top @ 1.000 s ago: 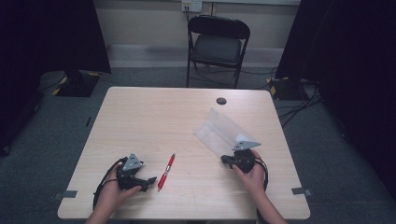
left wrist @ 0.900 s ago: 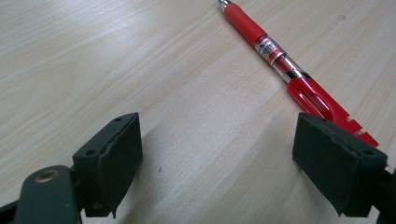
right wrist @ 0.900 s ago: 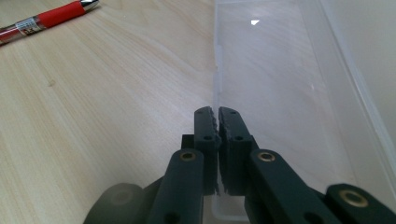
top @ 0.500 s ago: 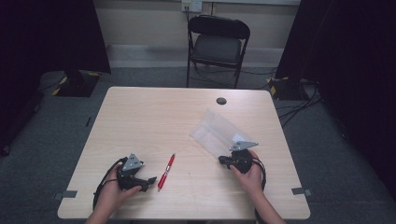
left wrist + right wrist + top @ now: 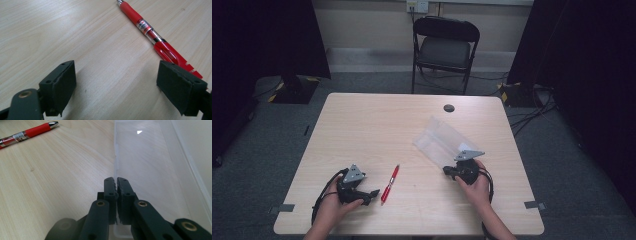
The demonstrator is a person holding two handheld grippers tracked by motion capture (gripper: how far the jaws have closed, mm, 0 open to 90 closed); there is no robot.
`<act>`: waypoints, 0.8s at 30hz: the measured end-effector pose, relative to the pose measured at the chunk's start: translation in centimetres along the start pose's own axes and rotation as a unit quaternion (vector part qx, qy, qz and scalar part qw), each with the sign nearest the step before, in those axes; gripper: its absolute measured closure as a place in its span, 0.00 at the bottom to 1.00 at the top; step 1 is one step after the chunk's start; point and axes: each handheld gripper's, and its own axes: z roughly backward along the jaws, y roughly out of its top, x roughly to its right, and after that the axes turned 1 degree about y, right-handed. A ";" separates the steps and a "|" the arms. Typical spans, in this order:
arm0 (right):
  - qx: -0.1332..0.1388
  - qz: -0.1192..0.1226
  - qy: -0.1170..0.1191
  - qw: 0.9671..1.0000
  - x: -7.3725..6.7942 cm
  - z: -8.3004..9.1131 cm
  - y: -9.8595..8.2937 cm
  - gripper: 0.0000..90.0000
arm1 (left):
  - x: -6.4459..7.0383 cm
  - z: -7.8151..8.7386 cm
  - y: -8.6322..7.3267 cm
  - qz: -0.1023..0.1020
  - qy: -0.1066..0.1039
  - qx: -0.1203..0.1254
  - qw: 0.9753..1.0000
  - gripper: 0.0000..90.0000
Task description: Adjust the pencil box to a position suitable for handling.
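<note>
The clear plastic case point(image 5: 443, 142) lies flat on the right half of the desk point(image 5: 377, 130), slanting from its far left corner toward the near right. In the right gripper view its near edge point(image 5: 117, 150) runs straight ahead of the jaws, and its transparent base shows the wood grain through it. Compared with a second ago the case sits a little farther left and nearer, and the right gripper has shifted the same way with it.

The right gripper point(image 5: 116, 182) has its jaws pressed together at the near right end of the case, right on its rim; whether the thin wall is pinched between them I cannot tell.

The red pen point(image 5: 390, 183) lies near the front middle of the desk, well apart from the case, its tip pointing away from the person. It has not moved. The left gripper point(image 5: 116, 82) rests on the desk just left of the pen with its jaws spread wide, the pen's rear end just beside one jaw; it is where it was before.

A black folding chair point(image 5: 445, 50) stands beyond the desk.
</note>
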 end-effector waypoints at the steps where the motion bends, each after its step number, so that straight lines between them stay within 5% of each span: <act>1: 0.000 0.001 -0.001 1.000 0.0 0.0 0.0 0.97 | 0.0 0.0 0.0 -0.003 0.001 0.000 1.000 0.17; 24: 0.002 0.004 0.010 1.000 -0.6 -1.1 0.8 0.97 | 0.0 0.0 0.0 0.000 0.000 0.000 1.000 0.17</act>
